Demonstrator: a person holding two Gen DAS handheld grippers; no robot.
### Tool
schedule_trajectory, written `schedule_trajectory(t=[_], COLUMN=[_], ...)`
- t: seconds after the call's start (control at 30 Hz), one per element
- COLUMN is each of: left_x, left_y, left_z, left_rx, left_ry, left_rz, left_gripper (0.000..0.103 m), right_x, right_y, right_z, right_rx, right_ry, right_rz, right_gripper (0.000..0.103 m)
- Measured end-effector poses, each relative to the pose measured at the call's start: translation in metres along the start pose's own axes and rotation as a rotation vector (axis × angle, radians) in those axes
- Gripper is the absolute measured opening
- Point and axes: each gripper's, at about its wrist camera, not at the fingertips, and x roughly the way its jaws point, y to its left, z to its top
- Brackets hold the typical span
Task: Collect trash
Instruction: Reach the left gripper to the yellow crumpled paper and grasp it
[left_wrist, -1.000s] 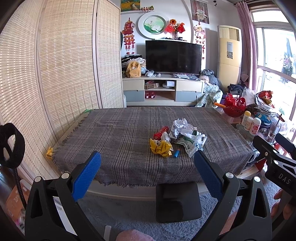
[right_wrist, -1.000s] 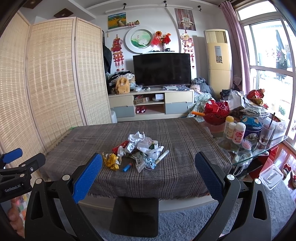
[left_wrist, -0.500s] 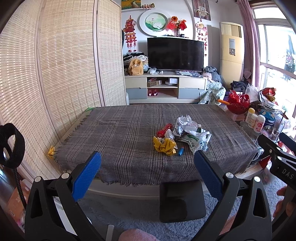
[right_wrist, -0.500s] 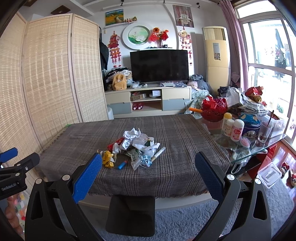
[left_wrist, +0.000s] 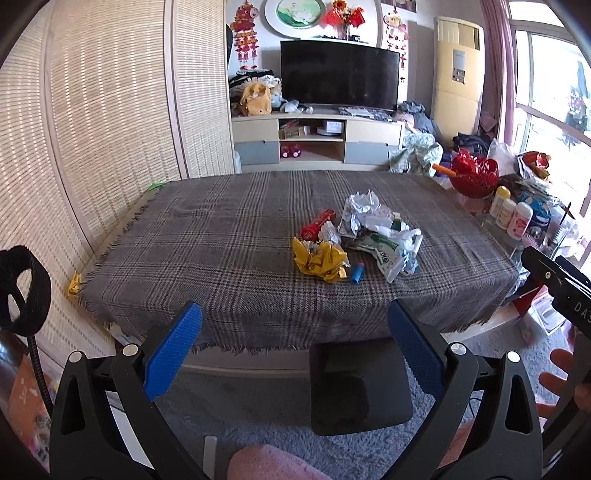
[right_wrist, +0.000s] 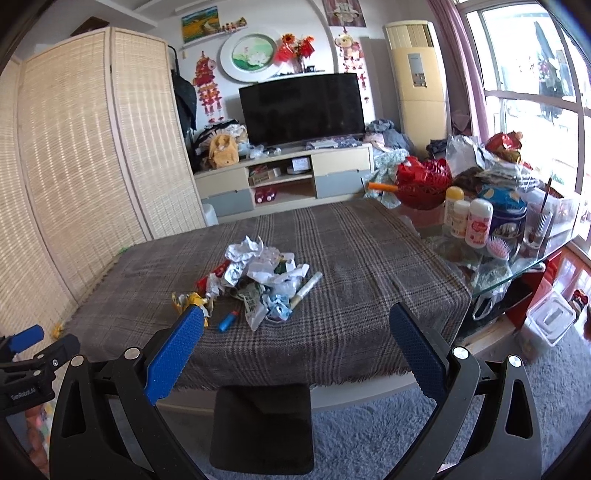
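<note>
A pile of trash (left_wrist: 362, 236) lies on the plaid-covered table (left_wrist: 221, 243): crumpled white paper (left_wrist: 360, 203), a yellow wrapper (left_wrist: 319, 260), a red wrapper (left_wrist: 317, 229), a small blue tube (left_wrist: 357, 274) and a green-and-white bag (left_wrist: 388, 251). The pile also shows in the right wrist view (right_wrist: 258, 273), with a pen-like stick (right_wrist: 306, 290). My left gripper (left_wrist: 295, 343) is open and empty, short of the table's near edge. My right gripper (right_wrist: 295, 343) is open and empty, also short of the near edge.
A black square bin (left_wrist: 360, 387) stands on the grey carpet below the table's near edge; it also shows in the right wrist view (right_wrist: 262, 428). A glass side table (right_wrist: 517, 251) with bottles and a red basket is at the right. Woven screens (left_wrist: 92, 110) stand left.
Both grippers have moved closer to the table and tilted down a little; the trash pile looks larger. Both stay open and empty.
</note>
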Motion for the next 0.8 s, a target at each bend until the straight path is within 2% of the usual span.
schedule_trajectory(t=[0.1, 0.23, 0.3, 0.37, 0.53, 0.7, 0.8], left_x=[0.015, 0.041, 0.050, 0.062, 0.087, 0.104, 0.117], left_y=[0.001, 0.004, 0.007, 0.011, 0.013, 0.010, 0.006], left_z=[-0.001, -0.004, -0.005, -0.006, 0.001, 0.010, 0.014], left_rx=[0.002, -0.001, -0.007, -0.018, -0.016, 0.000, 0.013], left_ry=[0.017, 0.057, 0.070, 0.086, 0.116, 0.114, 0.123], left_rz=[0.006, -0.009, -0.018, -0.022, -0.029, -0.033, -0.040], left_gripper=[0.095, 0.095, 0.095, 0.095, 0.095, 0.095, 0.095], right_x=[0.023, 0.046, 0.056, 0.064, 0.089, 0.115, 0.129], right_y=[0.001, 0.010, 0.006, 0.003, -0.004, -0.001, 0.000], right_z=[-0.004, -0.010, -0.012, -0.014, -0.006, -0.001, -0.002], right_rx=[-0.012, -0.070, -0.040, -0.017, -0.004, -0.045, -0.046], right_ry=[0.068, 0.123, 0.143, 0.157, 0.165, 0.189, 0.191], right_rz=[0.049, 0.012, 0.040, 0.047, -0.016, -0.059, -0.027], right_gripper=[0.100, 0.100, 0.100, 0.100, 0.100, 0.100, 0.100])
